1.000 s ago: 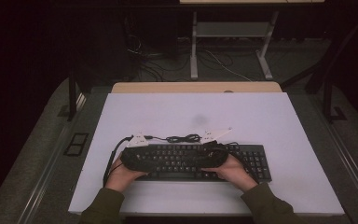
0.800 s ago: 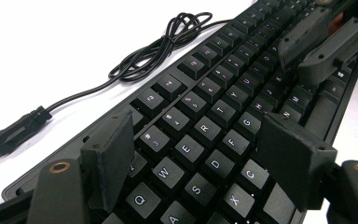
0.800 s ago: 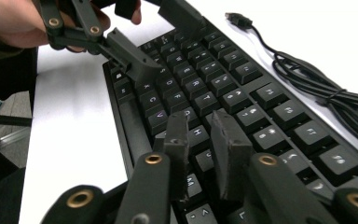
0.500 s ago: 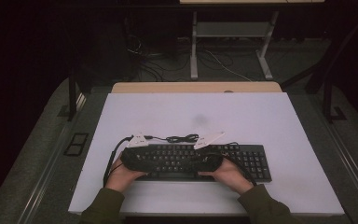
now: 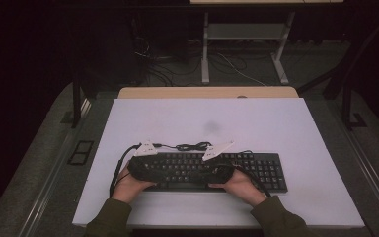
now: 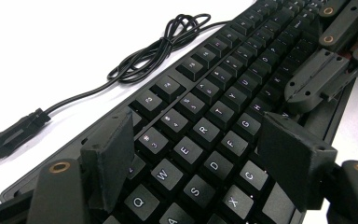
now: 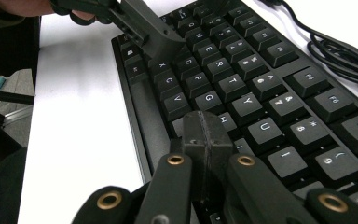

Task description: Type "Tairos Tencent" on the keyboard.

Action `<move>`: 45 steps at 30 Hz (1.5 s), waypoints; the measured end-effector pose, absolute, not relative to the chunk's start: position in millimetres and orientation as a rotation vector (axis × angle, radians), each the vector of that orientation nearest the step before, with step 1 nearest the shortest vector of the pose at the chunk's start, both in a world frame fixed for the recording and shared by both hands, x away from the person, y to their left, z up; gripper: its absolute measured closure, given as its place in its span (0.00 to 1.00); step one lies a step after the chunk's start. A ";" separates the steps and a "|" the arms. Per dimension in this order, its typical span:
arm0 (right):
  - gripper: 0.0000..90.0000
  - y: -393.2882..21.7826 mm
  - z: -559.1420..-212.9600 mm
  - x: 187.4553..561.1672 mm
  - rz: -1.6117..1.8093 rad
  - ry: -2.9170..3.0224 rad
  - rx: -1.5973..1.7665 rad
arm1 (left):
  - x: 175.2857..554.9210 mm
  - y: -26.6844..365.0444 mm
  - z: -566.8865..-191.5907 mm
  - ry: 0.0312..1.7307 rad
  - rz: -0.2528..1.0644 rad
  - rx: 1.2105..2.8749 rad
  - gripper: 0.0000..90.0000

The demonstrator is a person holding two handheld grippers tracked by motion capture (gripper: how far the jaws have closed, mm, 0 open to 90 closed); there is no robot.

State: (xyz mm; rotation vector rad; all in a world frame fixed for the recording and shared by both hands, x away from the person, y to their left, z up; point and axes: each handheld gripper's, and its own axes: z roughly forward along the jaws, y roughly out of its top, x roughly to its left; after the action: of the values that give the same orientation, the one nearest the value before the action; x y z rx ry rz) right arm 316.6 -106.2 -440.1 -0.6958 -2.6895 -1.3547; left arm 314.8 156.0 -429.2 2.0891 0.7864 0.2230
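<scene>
We are working at a black keyboard (image 5: 207, 170) that lies flat on the white table (image 5: 276, 128), near its front edge, with its long side running across in front of us. Its cable (image 6: 154, 46) lies bunched in a loose coil on the table just behind the top row of keys, with the plug (image 6: 9, 137) resting off the left end, so it is out of the way of both hands.

Our left gripper (image 6: 205, 158) hovers low over the left block of letters with its fingers (image 6: 109, 158) standing apart, one near the number row and the other near the bottom row. Nothing is between them but the keys beneath, and they grip nothing.

Our right gripper (image 7: 206, 135) has just been closing, and its fingers (image 7: 196, 140) now sit pressed together with nothing caught between them. Closed like this they form one narrow tip, which suits pushing a single key without catching its neighbours. That tip sits over the bottom letter rows close to the H key (image 7: 223, 120); we cannot tell whether it already touches a key.

We judge the work to be key pressing, with the left gripper waiting nearby.
</scene>
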 end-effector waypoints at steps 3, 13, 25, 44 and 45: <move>0.99 -104.9 -441.4 316.3 -1.345 -2.696 -0.696 | 314.9 156.4 -429.0 0.785 0.224 2.093 0.29; 0.99 -103.5 -442.8 316.3 -1.323 -2.712 -0.704 | 314.6 156.3 -428.6 0.785 0.228 2.095 0.29; 0.99 -106.5 -440.0 317.3 -1.346 -2.699 -0.722 | 314.7 156.7 -428.5 0.784 0.233 2.091 0.29; 0.67 -120.6 -429.8 322.3 -1.444 -2.661 -0.775 | 314.7 154.3 -426.6 0.782 0.234 2.091 0.44; 0.65 -121.4 -429.3 322.4 -1.446 -2.659 -0.785 | 314.8 153.4 -426.7 0.783 0.229 2.085 0.46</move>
State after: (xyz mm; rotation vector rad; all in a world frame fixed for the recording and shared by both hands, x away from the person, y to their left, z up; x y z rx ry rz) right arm 322.4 -121.4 -429.3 -0.7846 -2.6585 -1.4465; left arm 314.8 153.4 -426.7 2.0847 0.7831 0.2293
